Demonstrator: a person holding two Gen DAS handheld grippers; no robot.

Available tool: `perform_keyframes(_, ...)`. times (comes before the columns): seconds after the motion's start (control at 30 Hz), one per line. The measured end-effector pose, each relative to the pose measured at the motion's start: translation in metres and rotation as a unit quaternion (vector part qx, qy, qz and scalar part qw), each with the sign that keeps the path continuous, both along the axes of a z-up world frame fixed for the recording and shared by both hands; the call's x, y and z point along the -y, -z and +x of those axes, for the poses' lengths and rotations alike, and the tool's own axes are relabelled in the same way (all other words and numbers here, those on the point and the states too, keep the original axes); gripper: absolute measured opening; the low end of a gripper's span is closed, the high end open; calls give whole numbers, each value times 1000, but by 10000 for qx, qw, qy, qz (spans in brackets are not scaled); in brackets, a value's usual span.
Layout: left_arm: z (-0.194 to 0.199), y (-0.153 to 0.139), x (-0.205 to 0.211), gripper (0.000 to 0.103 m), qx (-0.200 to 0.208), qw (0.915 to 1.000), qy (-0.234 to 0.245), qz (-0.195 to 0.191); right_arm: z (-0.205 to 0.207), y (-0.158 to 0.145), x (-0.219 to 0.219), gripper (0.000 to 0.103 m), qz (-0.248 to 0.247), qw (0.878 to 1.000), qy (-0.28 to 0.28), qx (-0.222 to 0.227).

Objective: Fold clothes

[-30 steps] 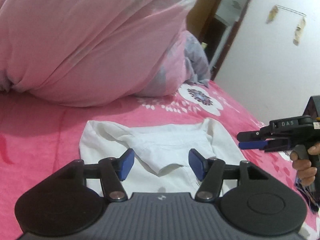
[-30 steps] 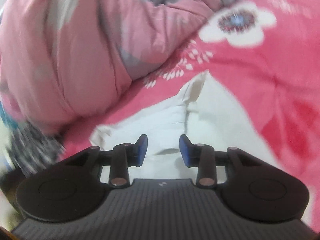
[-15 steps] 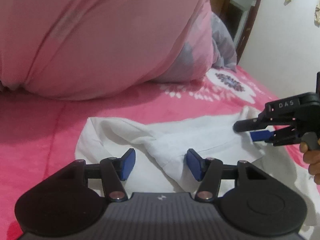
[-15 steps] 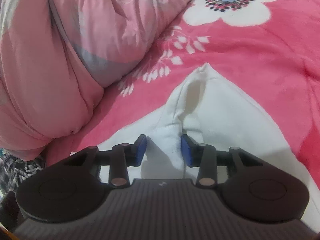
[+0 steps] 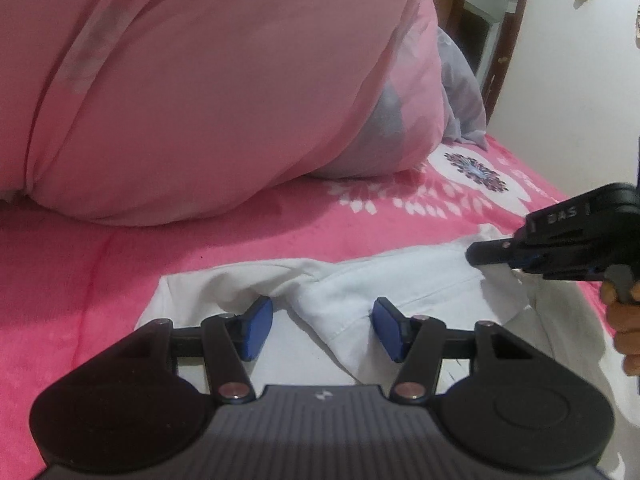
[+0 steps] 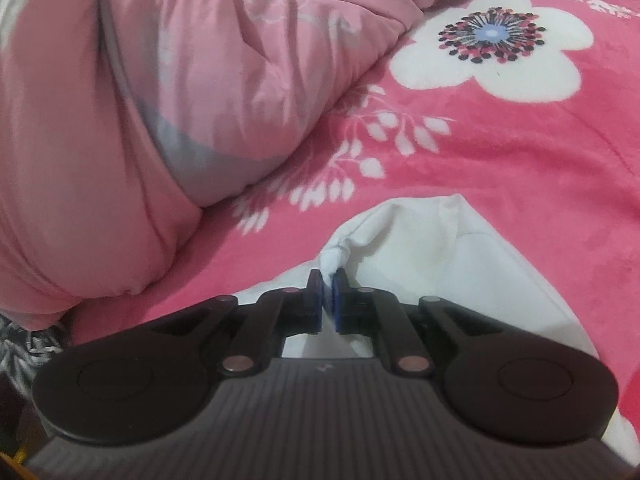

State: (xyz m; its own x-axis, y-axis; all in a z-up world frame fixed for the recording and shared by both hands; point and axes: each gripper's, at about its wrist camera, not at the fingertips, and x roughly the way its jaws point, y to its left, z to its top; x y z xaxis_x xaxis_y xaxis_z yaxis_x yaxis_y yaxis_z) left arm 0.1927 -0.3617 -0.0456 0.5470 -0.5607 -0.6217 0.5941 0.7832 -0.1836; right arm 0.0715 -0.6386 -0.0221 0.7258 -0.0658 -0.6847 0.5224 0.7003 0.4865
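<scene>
A white garment [image 5: 400, 280] lies partly folded on the pink flowered bedspread [image 5: 100, 264]. My left gripper [image 5: 320, 330] is open, low over the garment, with a raised fold of white cloth between its blue pads [image 5: 258, 332] but untouched by them. In the right wrist view the right gripper [image 6: 329, 296] is shut on a bunched edge of the white garment [image 6: 460, 272]. The left wrist view also shows the right gripper [image 5: 500, 254] at the garment's far right corner, held by a hand [image 5: 624, 320].
A big pink quilt [image 5: 200, 92] is heaped at the back of the bed, close behind the garment. A white flower print [image 6: 496, 48] marks the bedspread to the right. A white wall [image 5: 568, 80] and a dark doorway [image 5: 488, 32] stand beyond the bed.
The right gripper moved onto the garment's far edge and shut on it. My left gripper slid forward and lower, so a fold of cloth now stands between its open pads.
</scene>
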Motion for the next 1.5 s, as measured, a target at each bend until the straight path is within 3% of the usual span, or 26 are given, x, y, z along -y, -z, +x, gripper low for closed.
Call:
perform_keyframes(0.17, -6, -12, -23, 62, 52, 9999, 91, 67, -25, -9, 5, 29, -15, 9999, 147, 37)
perform_keyframes(0.27, -9, -21, -38, 62, 110, 9998, 122, 92, -46, -24, 7, 29, -159, 9996, 206, 81)
perform_keyframes(0.4, -15, -39, -35, 62, 466, 9989, 104, -9, -51, -42, -6, 16, -512, 9984, -200, 163)
perform_keyframes(0.5, -13, -34, -17, 62, 320, 9990, 302, -8, -33, -45, -23, 12, -738, 9957, -513, 214)
perform_keyframes(0.63, -10, -27, 7, 62, 123, 9983, 566, -7, -8, -34, -27, 10, -664, 9960, -542, 256)
perform_keyframes(0.7, -5, -15, 13, 62, 46, 9986, 485, 187, 1, -19, -22, 10, -633, 9972, -379, 100)
perform_keyframes(0.73, -2, -9, 11, 62, 53, 9986, 459, 246, 3, -10, -18, 8, -602, 9978, -270, -33)
perform_keyframes(0.77, 0, -2, 10, 63, 61, 9986, 433, 305, 3, -2, -14, 0, -510, 9985, -150, -101)
perform_keyframes(0.93, -2, -7, 2, 65, 70, 9981, 486, 377, -18, 5, 5, 3, 256, 9991, 204, 274)
perform_keyframes(1.07, -13, -22, -8, 73, 353, 9972, 585, 299, -32, -23, -11, 5, 33, 9989, -238, 393)
perform_keyframes(1.13, -23, -23, -4, 74, 541, 9954, 612, 511, -33, -30, -23, 5, -140, 9979, -562, 301)
perform_keyframes(1.2, -27, -12, 10, 75, 526, 9922, 521, 1006, -24, -22, -37, 5, -413, 9956, -836, -111)
perform_keyframes(1.27, -31, 1, 19, 82, 564, 9891, 420, 1294, -14, -3, -49, 2, -754, 9905, -991, -578)
perform_keyframes(1.3, -33, 4, 21, 85, 623, 9879, 366, 1372, -13, -1, -52, 2, -887, 9897, -980, -550)
perform_keyframes(1.4, -36, -12, 17, 84, 621, 9866, 290, 1483, -22, -23, -51, 5, -713, 9939, -626, -563)
perform_keyframes(1.5, -46, -44, -3, 84, 742, 9879, 227, 1342, -53, -68, -62, 5, -923, 9936, -612, -239)
